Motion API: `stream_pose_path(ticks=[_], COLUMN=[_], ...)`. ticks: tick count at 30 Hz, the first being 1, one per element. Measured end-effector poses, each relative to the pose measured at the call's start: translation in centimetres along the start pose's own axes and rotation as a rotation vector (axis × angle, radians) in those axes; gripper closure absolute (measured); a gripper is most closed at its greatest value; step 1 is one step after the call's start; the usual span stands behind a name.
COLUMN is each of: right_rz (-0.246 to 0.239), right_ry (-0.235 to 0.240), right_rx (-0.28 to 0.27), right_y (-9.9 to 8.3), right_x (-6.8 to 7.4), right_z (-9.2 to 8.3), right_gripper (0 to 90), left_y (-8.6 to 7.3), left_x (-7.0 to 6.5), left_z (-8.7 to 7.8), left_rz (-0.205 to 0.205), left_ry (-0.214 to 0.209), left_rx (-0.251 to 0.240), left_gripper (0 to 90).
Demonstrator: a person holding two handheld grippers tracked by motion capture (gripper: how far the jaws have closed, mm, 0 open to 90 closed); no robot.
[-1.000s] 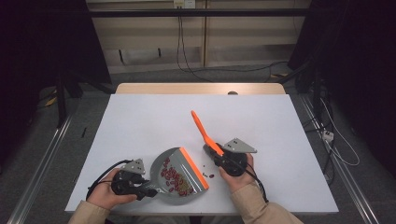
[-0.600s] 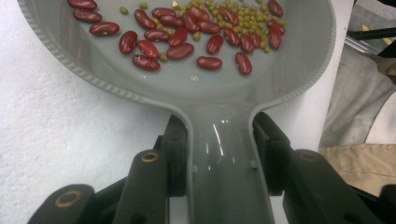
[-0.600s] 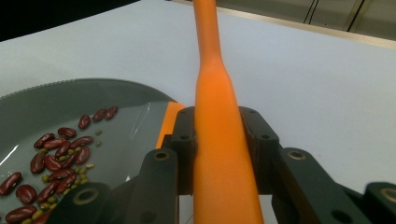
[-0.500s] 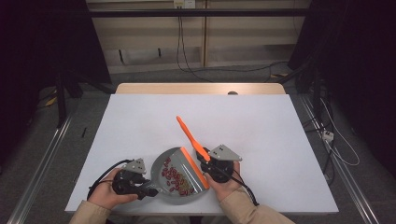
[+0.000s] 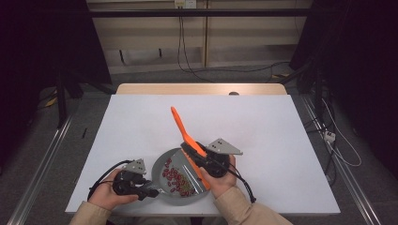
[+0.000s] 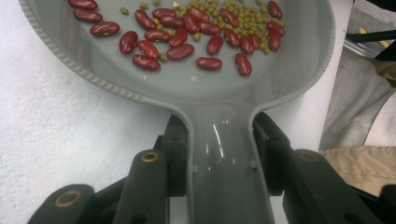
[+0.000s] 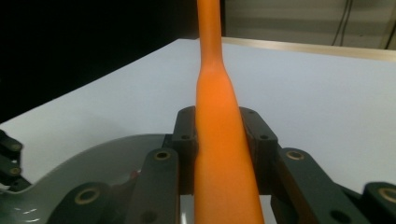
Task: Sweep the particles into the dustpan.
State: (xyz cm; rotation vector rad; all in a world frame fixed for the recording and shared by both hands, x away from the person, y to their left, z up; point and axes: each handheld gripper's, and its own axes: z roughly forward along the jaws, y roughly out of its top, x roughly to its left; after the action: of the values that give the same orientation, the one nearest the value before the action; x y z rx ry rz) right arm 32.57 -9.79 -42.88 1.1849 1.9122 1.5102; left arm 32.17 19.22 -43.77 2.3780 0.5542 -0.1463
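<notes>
A grey pan (image 5: 159, 169) lies near the table's front edge, with red kidney beans (image 5: 174, 177) and small green beans in it. My left gripper (image 5: 151, 191) is shut on the pan's handle (image 6: 224, 158), one jaw on each side; the beans (image 6: 187, 28) lie in the bowl just beyond. My right gripper (image 5: 190, 150) is shut on an orange spatula (image 5: 180, 125). Its handle rises up and away, and its blade reaches down into the right side of the pan. In the right gripper view the spatula (image 7: 219, 93) stands between the jaws above the pan's rim (image 7: 88, 158).
The white table (image 5: 272, 122) stretches wide behind and to both sides of the pan. A wooden strip (image 5: 197, 89) runs along its far edge. Cables lie on the floor beyond and to the right. The pan sits close to the front edge, by the person's sleeves.
My right gripper has moved left with the spatula, from beside the pan's right rim to over the pan, and the handle tip has swung left. The left gripper and pan stayed put.
</notes>
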Motion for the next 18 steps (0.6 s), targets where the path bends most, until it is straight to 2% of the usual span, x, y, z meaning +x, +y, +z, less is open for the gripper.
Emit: stream_pose_path(ticks=[3,7,11,13,14,16,18], right_rz=[-0.003,-0.040,-0.044,-0.068,-0.065,-0.088,-0.068], right_ry=[-0.017,-0.078,-0.136,-0.139,-0.123,-0.118,-0.093], right_rx=[0.006,0.031,0.064,0.068,0.073,0.067,0.060], right_y=[0.1,-0.4,-1.3,-1.8,-1.8,-2.0,-2.2], right_x=[-0.7,-2.0,-2.8,-2.3,-1.9,-1.0,-0.3], right_z=[-0.5,-1.2,-1.1,-0.7,-0.6,-0.2,0.1], right_gripper=[70.9,70.9,70.9,70.9,70.8,70.5,70.1], left_y=[0.0,-0.1,0.0,0.0,0.0,0.0,0.0], left_x=[0.0,0.0,0.0,0.0,0.0,0.0,-0.1], left_z=[0.0,0.0,0.0,0.0,0.0,0.0,0.0], left_rz=[-0.001,-0.002,-0.002,-0.003,-0.003,-0.004,-0.005], left_ry=[0.002,0.003,0.003,0.003,0.003,0.003,0.011], left_rx=[-0.001,-0.003,-0.001,0.000,0.000,0.002,0.005], left_gripper=[63.5,63.5,63.5,63.4,63.5,63.4,63.5])
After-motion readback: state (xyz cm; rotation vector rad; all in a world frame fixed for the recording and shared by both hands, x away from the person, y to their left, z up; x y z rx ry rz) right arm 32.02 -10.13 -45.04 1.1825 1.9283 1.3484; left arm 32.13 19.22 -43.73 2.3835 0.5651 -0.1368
